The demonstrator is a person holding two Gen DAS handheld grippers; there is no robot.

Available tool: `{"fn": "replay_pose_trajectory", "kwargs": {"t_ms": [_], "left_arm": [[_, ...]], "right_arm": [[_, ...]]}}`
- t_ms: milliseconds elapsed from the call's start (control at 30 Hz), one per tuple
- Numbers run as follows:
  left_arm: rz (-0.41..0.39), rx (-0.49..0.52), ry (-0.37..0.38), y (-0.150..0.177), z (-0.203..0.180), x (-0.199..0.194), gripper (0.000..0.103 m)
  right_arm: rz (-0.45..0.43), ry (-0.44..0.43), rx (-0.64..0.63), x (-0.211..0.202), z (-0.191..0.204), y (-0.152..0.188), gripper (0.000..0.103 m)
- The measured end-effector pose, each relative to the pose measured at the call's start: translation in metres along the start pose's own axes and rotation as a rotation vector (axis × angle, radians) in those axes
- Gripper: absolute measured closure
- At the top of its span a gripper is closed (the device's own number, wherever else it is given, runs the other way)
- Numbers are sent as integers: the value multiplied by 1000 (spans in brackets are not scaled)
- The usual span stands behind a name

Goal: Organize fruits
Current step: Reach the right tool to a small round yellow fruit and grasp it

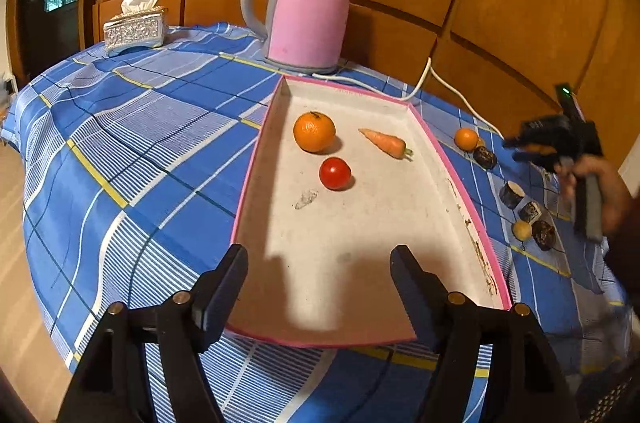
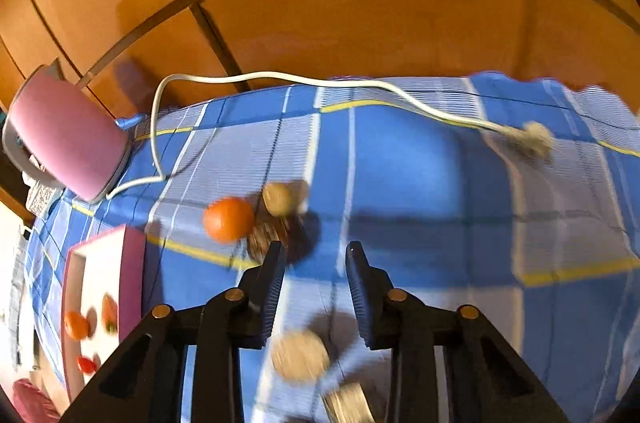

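A white tray with a pink rim (image 1: 256, 159) holds an orange (image 1: 314, 132), a red tomato (image 1: 335, 173) and a carrot (image 1: 385, 142). My left gripper (image 1: 318, 255) hangs open over the tray's near end with nothing between its fingers. To the right of the tray, on the blue checked cloth, lie a small orange (image 1: 466, 139), a small yellowish fruit (image 1: 522, 230) and several dark pieces (image 1: 485, 157). My right gripper (image 2: 315, 247) hovers above that row in a blurred view, narrowly open and empty, with the small orange (image 2: 229, 219) and a tan fruit (image 2: 280, 199) just beyond its left finger.
A pink kettle (image 1: 306, 7) stands behind the tray, and its white cord (image 1: 424, 79) trails across the cloth to the right. A silver tissue box (image 1: 135, 29) sits at the far left. Wooden panels close off the back. A hand (image 1: 600, 183) holds the right gripper.
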State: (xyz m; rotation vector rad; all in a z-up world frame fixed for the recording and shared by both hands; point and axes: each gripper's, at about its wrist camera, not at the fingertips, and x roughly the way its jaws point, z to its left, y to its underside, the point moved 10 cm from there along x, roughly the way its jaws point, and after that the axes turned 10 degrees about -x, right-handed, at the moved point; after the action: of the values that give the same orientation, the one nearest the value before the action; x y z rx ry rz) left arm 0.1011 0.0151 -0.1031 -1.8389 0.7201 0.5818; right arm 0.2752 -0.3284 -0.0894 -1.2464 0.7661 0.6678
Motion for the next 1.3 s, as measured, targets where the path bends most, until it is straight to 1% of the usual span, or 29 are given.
{"fn": "replay_pose_trajectory", "kwargs": {"t_ms": [133,200,267,333,367,400,433,500,600,700,933,1000,1100,1233,1300], "left_arm": [[3,-7,8,-1,0,2,29],[4,-12,13,-2,1,2,29],[6,-14,15,-2,1,2,29],[6,-15,14,-2,0,3,28],[6,-15,15,-2,0,3,28],[6,-17,16,-2,1,3,28],[7,-18,16,-2,1,3,28],[6,-16,17,-2,0,2,28],[4,-20,20,-2,1,1,28],[3,-22,19,-2,0,1,27],[-19,-23,23,-2,0,-6,26],[-23,-28,24,-3,1,-8,26],[-22,-37,30,-2,2,-11,26],[-32,-41,37,-2,2,-16,26],[-39,-45,40,-2,3,-19,24]], "right_arm": [[49,-34,27,32,3,-17,71],[78,-53,35,45,8,-20,71],[99,-55,30,59,12,-24,71],[122,-102,38,70,19,-26,71],[117,-96,31,72,21,-29,74],[113,-100,27,73,23,-30,79],[115,-114,32,74,26,-30,79],[114,-112,25,73,25,-29,79],[98,-87,23,65,21,-28,79],[56,-102,36,51,20,-31,79],[-5,-114,-22,9,32,-18,79],[-24,-131,-73,-5,46,-10,79],[-29,-174,-165,-19,75,5,79],[-27,-230,-307,-32,128,36,79],[-29,-248,-351,-37,148,47,79]]}}
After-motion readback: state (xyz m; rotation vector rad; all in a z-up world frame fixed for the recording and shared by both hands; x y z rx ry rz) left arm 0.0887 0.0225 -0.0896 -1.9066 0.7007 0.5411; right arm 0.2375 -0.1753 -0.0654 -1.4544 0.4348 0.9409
